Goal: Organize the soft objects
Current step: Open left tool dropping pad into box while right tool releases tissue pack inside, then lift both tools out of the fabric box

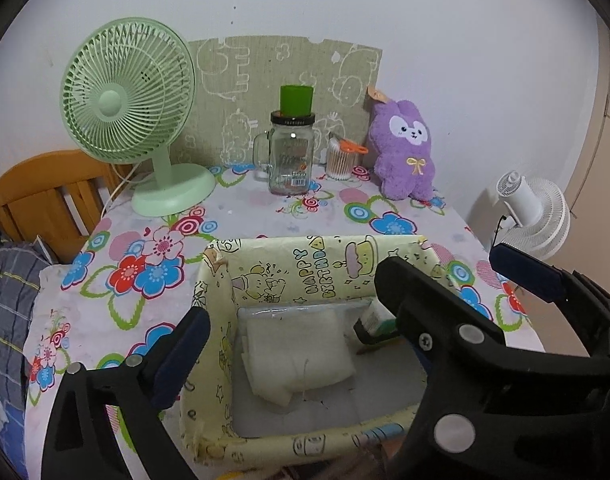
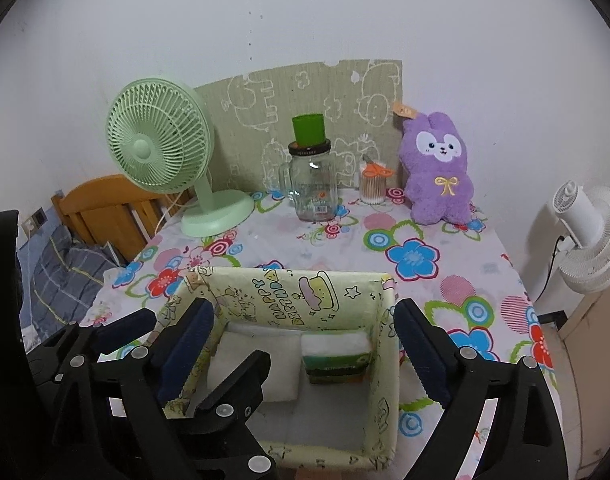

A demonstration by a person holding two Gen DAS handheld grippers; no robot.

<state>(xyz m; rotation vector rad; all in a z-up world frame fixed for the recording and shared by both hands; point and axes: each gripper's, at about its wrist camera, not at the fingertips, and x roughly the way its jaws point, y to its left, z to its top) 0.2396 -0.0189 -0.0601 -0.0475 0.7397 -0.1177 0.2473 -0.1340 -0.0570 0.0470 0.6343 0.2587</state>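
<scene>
Yellow paper-lined box (image 2: 379,344) holds soft white folded cloth (image 1: 301,354).

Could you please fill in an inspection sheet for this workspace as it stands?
Surface: table under a floral tablecloth.
Job's things: paper-covered box at the near edge, holding a folded white cloth and a tissue pack; purple plush toy upright against the wall, outside the box.
Clutter: green desk fan, glass mug jar with a green cup on top, cotton swab jar.
Grippers: left gripper and right gripper both open, empty, over the box.
Cables: desk fan cord off the left edge; white fan's black cord.
Surroundings: white fan at the right, wooden bed frame at the left, patterned board on the wall.
</scene>
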